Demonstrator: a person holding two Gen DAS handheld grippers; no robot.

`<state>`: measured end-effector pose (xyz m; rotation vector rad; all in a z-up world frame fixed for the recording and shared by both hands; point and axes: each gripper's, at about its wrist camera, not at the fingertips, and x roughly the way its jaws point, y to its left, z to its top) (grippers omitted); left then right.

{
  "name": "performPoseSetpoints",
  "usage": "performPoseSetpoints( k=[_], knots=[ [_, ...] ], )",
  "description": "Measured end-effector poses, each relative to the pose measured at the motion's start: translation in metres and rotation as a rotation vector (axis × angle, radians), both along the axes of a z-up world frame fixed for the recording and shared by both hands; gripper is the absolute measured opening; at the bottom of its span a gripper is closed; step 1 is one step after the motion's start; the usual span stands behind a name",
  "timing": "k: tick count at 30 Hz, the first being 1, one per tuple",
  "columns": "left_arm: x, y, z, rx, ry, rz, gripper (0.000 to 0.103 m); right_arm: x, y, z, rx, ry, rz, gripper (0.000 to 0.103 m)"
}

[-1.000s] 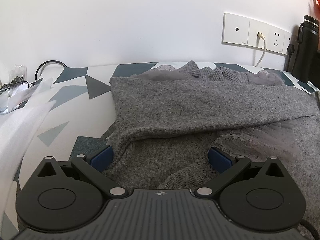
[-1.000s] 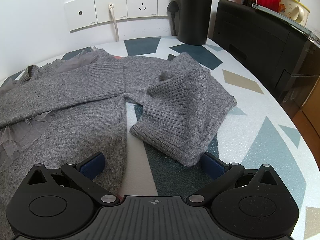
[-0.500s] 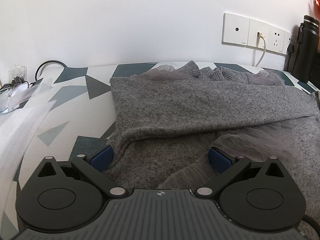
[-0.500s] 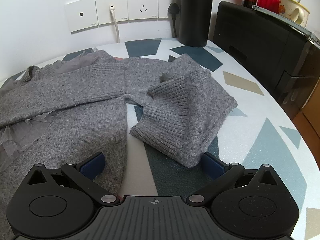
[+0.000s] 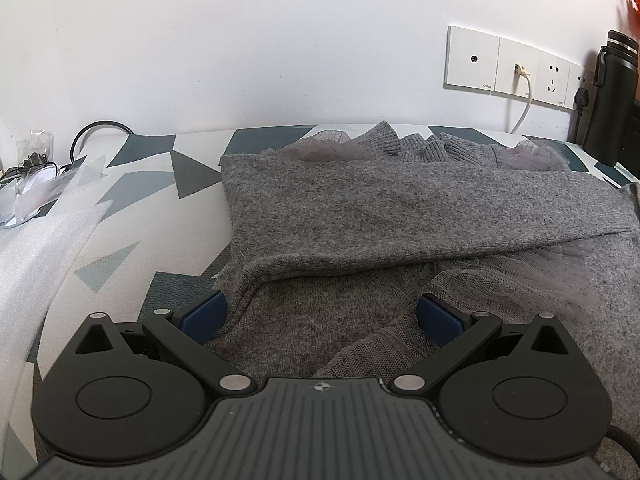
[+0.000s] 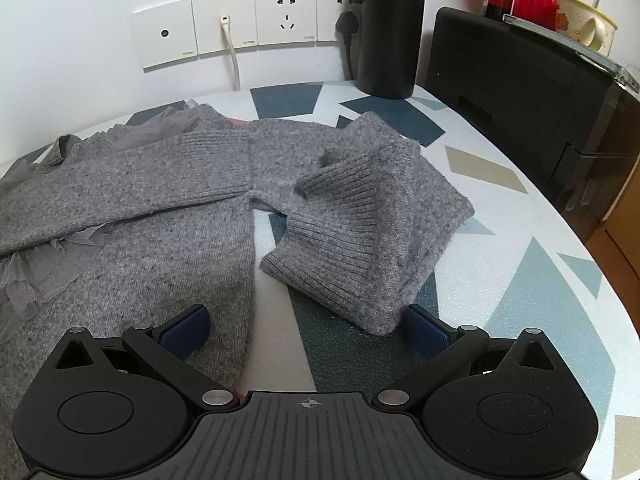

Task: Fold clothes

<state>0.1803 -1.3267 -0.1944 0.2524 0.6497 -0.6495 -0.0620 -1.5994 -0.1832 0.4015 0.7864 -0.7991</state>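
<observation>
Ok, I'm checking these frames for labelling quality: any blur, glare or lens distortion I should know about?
Left wrist view: fisheye bends the wall sockets and table edge; the grey sweater is sharp, with soft, even light and dark vignetted corners. Right wrist view: same barrel distortion, curving the table; mild glare on the black bottle; sweater knit stays crisp, no motion blur.

Bare patterned table (image 6: 540, 280) lies open right of the crumpled grey knitted sweater (image 6: 360, 220). A tall black cylindrical flask (image 6: 390, 28) and a black box-shaped appliance (image 6: 520, 92) block the far right edge.
</observation>
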Motion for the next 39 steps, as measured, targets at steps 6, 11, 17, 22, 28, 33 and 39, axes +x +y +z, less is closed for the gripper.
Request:
performPoseSetpoints(
  k=[6, 11, 17, 22, 28, 33, 39],
  knots=[
    [0.0, 0.0, 0.0, -0.001, 0.0, 0.001, 0.103, 0.0, 0.0, 0.0, 0.0, 0.0, 0.003, 0.102],
    [0.0, 0.0, 0.0, -0.001, 0.0, 0.001, 0.103, 0.0, 0.001, 0.0, -0.007, -0.006, 0.008, 0.102],
    [0.0, 0.0, 0.0, 0.0, 0.0, 0.001, 0.103, 0.0, 0.001, -0.001, -0.009, -0.008, 0.009, 0.102],
    [0.0, 0.0, 0.0, 0.0, -0.001, 0.001, 0.103, -0.002, 0.002, -0.002, -0.021, -0.019, 0.006, 0.102],
    [0.003, 0.0, 0.0, -0.009, 0.011, -0.009, 0.103, -0.002, 0.003, -0.003, -0.025, -0.024, 0.002, 0.102],
    [0.01, -0.001, 0.005, 0.026, 0.06, -0.048, 0.103, -0.002, 0.001, -0.002, -0.013, -0.016, 0.011, 0.102],
    [0.021, -0.01, 0.012, 0.1, 0.136, -0.08, 0.103, -0.005, -0.006, 0.006, 0.033, -0.032, 0.013, 0.102]
  ],
)
